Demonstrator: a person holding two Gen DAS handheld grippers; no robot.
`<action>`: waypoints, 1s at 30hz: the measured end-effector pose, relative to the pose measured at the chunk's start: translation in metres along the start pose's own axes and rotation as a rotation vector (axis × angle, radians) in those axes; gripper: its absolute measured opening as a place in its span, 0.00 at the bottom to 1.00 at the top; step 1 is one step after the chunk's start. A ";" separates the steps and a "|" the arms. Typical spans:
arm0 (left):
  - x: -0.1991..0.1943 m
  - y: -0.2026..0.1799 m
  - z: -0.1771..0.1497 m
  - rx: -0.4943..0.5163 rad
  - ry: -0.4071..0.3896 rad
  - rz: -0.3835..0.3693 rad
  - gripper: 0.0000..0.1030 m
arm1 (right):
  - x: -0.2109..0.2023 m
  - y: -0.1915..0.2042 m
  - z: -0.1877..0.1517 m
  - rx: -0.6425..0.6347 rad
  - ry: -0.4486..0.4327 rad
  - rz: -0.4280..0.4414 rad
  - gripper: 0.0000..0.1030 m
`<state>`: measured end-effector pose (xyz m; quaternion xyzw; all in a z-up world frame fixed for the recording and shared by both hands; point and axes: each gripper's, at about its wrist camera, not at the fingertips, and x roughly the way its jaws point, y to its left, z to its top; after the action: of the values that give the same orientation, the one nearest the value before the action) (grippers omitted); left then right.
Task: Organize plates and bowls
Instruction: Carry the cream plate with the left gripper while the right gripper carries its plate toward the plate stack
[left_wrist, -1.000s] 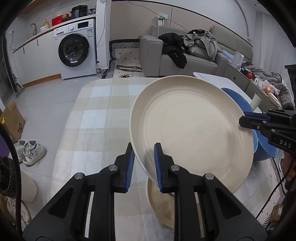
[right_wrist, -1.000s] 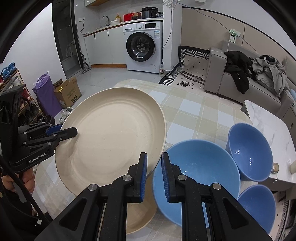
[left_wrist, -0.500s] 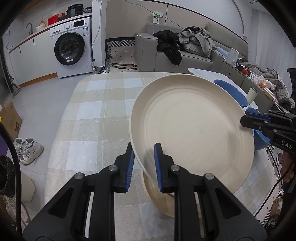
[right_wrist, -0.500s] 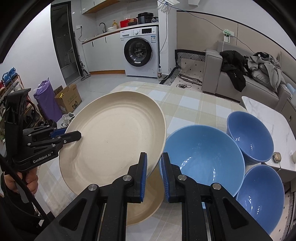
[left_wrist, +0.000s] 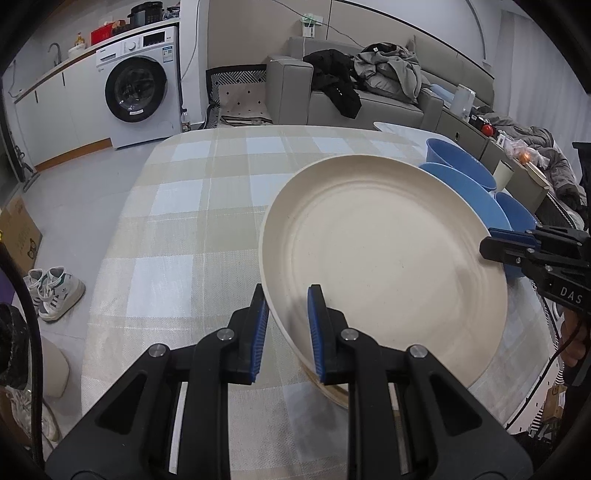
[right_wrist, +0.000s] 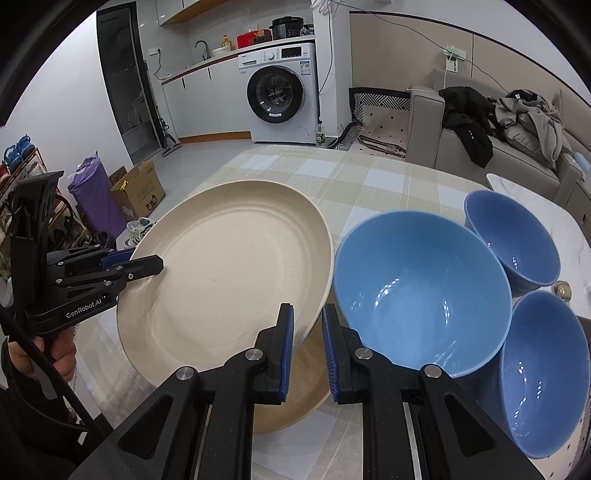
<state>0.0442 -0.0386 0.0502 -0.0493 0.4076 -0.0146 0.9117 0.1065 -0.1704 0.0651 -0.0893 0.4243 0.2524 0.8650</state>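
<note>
- Left wrist view: left gripper (left_wrist: 286, 325) clamped narrow on the near rim of a cream plate (left_wrist: 384, 266); blue pads on either side of the rim; plate tilted, lifted off the checked tablecloth (left_wrist: 184, 229).
- Same view: right gripper (left_wrist: 495, 243) gripping the opposite rim of that plate, at the right edge of the table; part of a hand (left_wrist: 572, 339) below it.
- Under the held plate, a second cream plate (left_wrist: 332, 391) lying flat near the front edge of the table; only a sliver visible.
- Right wrist view: right gripper (right_wrist: 308, 347) pinched shut on the plate's (right_wrist: 229, 273) rim; left gripper (right_wrist: 147, 263) holding the far rim at the left, with a hand (right_wrist: 44, 354) beneath.
- Second plate (right_wrist: 299, 398) partly showing below the held one.
- Large blue bowl (right_wrist: 421, 295) just beside the held plate, toward the right edge of the table; two smaller blue bowls beside it, one farther back (right_wrist: 513, 240), one nearer the front corner (right_wrist: 543, 369); contact between bowls hard to judge.
- Beyond the table: washing machine (right_wrist: 277, 96); grey sofa (right_wrist: 491, 147) with heaped clothes.
</note>
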 end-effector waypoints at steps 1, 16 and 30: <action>0.002 0.001 -0.002 -0.001 0.005 -0.002 0.16 | 0.000 0.001 -0.002 -0.003 0.002 -0.001 0.16; 0.026 -0.006 -0.025 0.037 0.041 -0.004 0.17 | 0.007 -0.005 -0.031 0.060 -0.017 0.015 0.16; 0.046 -0.011 -0.029 0.072 0.064 0.011 0.17 | 0.015 -0.003 -0.057 0.092 -0.037 -0.015 0.16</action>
<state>0.0536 -0.0545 -0.0019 -0.0136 0.4359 -0.0257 0.8995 0.0763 -0.1885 0.0181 -0.0477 0.4188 0.2276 0.8778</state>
